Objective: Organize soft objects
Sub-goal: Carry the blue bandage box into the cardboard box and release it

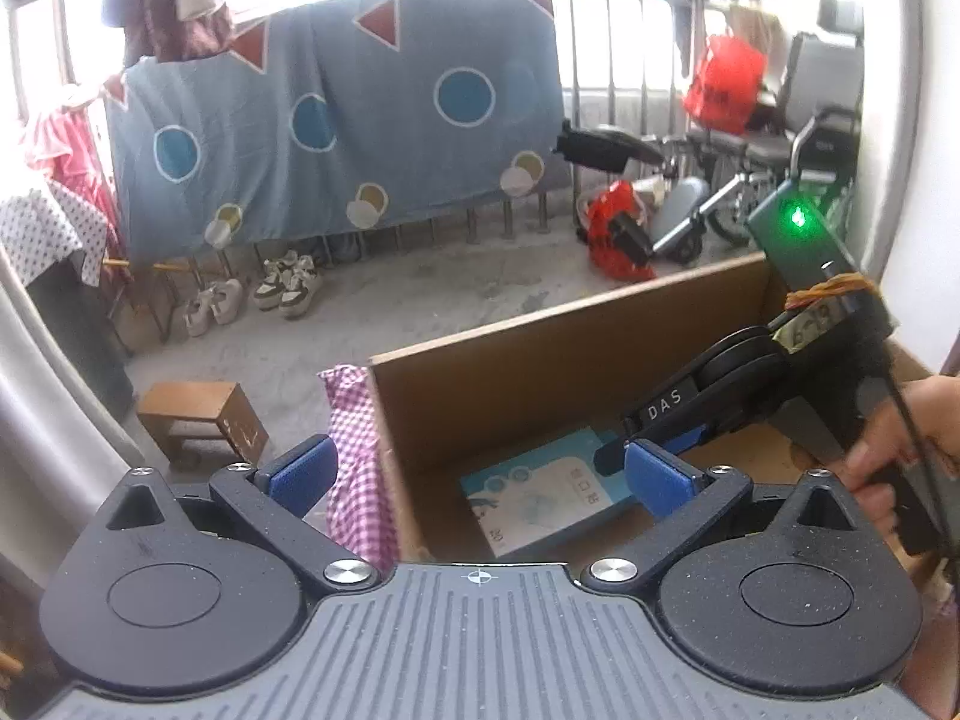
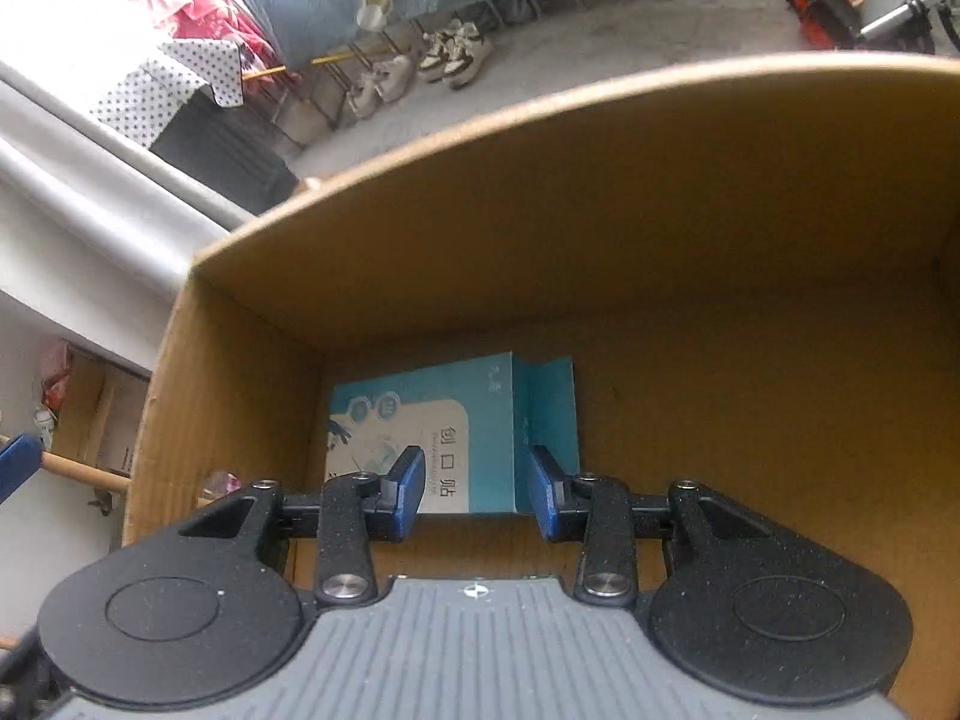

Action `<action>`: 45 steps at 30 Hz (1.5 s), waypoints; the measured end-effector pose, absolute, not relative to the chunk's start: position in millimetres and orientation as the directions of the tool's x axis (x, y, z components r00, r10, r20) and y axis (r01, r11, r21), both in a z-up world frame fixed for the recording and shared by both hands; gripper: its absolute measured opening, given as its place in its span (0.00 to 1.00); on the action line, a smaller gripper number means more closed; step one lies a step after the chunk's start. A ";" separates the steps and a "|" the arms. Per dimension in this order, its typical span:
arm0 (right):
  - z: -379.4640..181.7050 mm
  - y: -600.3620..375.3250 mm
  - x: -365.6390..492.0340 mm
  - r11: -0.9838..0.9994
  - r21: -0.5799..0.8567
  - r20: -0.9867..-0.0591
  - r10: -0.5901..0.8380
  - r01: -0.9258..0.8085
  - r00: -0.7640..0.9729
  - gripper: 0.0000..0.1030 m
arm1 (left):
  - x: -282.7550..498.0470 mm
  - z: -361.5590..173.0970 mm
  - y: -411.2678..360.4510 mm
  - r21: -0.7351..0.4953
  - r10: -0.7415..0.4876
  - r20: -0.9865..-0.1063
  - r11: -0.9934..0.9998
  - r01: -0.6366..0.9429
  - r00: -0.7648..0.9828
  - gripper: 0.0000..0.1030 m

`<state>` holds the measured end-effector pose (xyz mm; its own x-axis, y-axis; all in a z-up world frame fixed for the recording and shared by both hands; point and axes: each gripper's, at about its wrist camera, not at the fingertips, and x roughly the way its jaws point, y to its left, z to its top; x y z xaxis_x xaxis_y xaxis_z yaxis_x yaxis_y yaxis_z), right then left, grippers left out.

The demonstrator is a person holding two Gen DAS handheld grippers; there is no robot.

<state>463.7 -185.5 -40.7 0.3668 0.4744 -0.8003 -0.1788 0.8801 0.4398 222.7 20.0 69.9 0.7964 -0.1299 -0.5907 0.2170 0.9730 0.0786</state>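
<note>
An open cardboard box (image 1: 540, 360) stands in front of me; its inner wall fills the right wrist view (image 2: 660, 228). A teal and white carton (image 2: 432, 426) lies on the box floor, also in the left wrist view (image 1: 540, 498). My right gripper (image 2: 474, 495) is open inside the box, its blue pads on either side of the carton's near end, not gripping it. It shows from the left wrist view (image 1: 648, 450). My left gripper (image 1: 480, 477) is open over the box's left wall. A pink checked cloth (image 1: 357, 462) hangs outside that wall, between the fingers.
A small wooden stool (image 1: 201, 420) stands left of the box. Shoes (image 1: 288, 285) sit under a railing draped with a blue sheet (image 1: 336, 120). A red bag (image 1: 615, 228) and a wheelchair (image 1: 780, 180) are at the back right. A dotted cloth (image 2: 162, 90) lies at left.
</note>
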 end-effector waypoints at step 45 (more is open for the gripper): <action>77.9 -269.1 284.6 0.793 0.509 -0.590 0.605 -0.335 0.535 0.50 | 92.8 53.4 56.4 -0.156 -0.312 -0.551 0.950 0.271 0.774 1.00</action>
<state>284.6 -269.1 77.9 0.5347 0.6048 -0.5902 -0.3351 0.7929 0.5090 92.8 56.4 53.4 0.7744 -0.3117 -0.5507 0.2713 0.9497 -0.1561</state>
